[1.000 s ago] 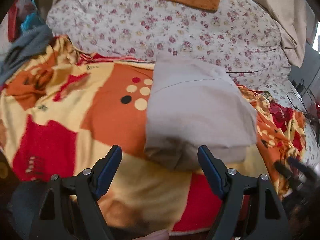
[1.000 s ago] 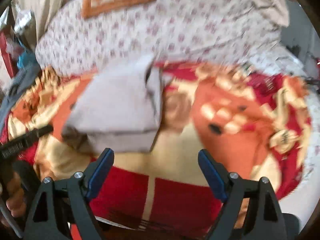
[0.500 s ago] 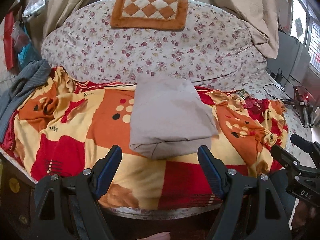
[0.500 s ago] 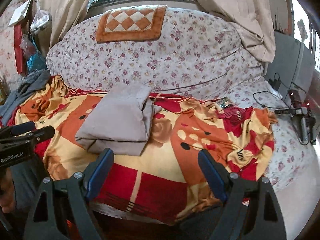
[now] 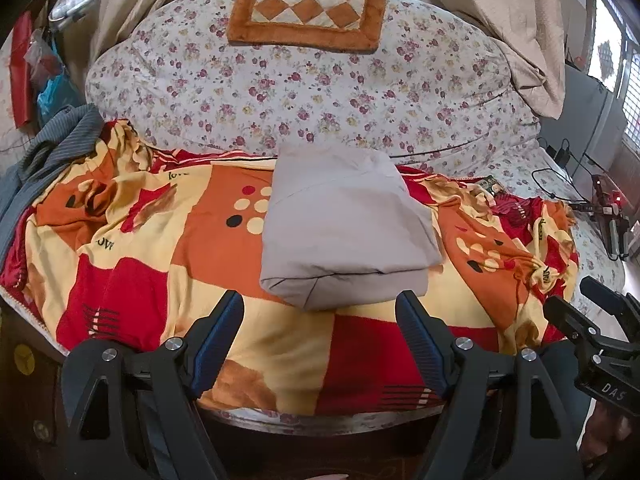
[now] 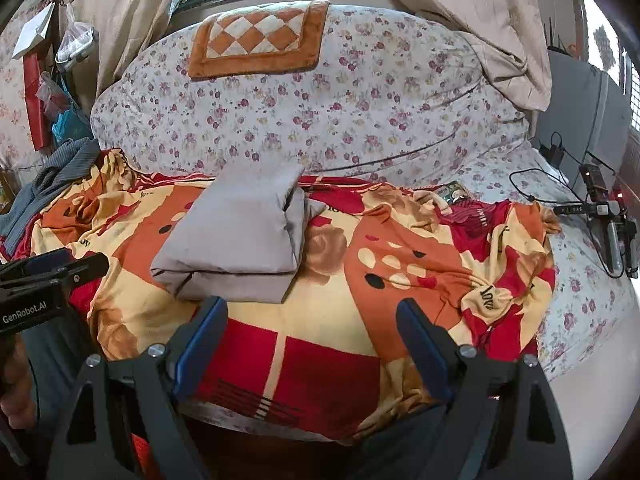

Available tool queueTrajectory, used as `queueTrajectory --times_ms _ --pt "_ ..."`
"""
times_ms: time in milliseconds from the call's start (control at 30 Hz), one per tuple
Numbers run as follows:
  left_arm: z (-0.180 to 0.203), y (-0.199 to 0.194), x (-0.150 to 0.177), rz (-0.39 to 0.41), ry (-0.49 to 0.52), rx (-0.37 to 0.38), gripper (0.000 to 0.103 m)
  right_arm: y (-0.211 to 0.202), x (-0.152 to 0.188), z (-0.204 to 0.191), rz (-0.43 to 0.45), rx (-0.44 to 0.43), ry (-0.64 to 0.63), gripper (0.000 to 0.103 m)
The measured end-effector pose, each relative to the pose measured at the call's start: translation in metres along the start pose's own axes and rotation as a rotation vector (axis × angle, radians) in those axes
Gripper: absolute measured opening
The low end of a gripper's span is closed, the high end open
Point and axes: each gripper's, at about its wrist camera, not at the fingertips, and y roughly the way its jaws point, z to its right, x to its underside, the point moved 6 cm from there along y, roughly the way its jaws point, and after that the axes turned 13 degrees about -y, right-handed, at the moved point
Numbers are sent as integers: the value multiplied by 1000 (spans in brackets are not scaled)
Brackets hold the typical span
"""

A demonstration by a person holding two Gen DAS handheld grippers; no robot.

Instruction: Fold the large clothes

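Garment: we see the folded grey garment [image 5: 344, 232] lying on the patterned blanket [image 5: 132, 240] (below the floral bedding [image 5: 320, 92]).
Left claw [image 5: 320, 334]: agape, empty, nearer than the garment.
Right claw [image 6: 312, 336]: likewise spread, empty.

I've drawn both my left gripper [image 5: 319, 334] and right gripper [image 6: 312, 340] back from the folded grey garment [image 5: 344, 236], past the blanket's [image 5: 132, 240] near edge.

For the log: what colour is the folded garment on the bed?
Plain light grey folded garment, clearest in the left wrist view.
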Motion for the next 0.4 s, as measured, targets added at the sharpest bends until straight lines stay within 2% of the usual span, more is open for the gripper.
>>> queueTrajectory --times_ms 400 --pt "2 2 3 25 5 -4 75 6 4 -7 -11 -11 -4 90"
